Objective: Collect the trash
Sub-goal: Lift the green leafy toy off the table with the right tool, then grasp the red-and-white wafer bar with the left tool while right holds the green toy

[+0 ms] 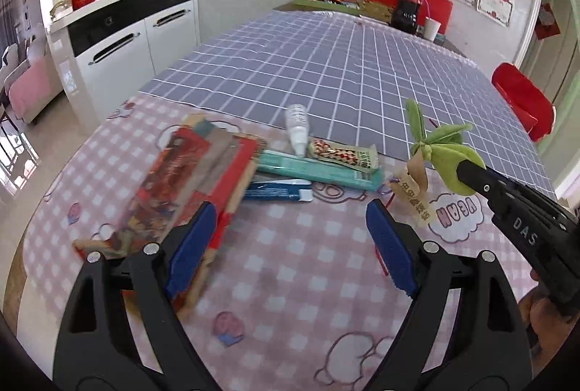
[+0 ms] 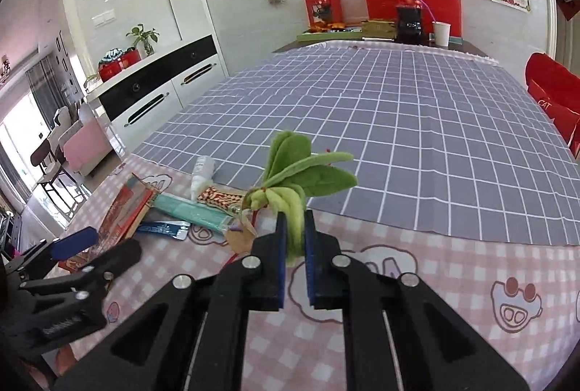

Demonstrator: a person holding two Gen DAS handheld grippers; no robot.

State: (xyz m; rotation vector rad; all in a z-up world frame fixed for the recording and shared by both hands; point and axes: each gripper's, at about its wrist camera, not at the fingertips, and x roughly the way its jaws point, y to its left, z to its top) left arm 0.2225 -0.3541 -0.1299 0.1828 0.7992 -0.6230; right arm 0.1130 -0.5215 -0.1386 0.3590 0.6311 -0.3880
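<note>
Several wrappers (image 1: 342, 155) lie beside red box (image 1: 188, 181).

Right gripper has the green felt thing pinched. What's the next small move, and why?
Probably lift the right gripper a little: it is shut on the green felt ornament, whose paper tag hangs low over the pink checked cloth. No bin is in view.
</note>
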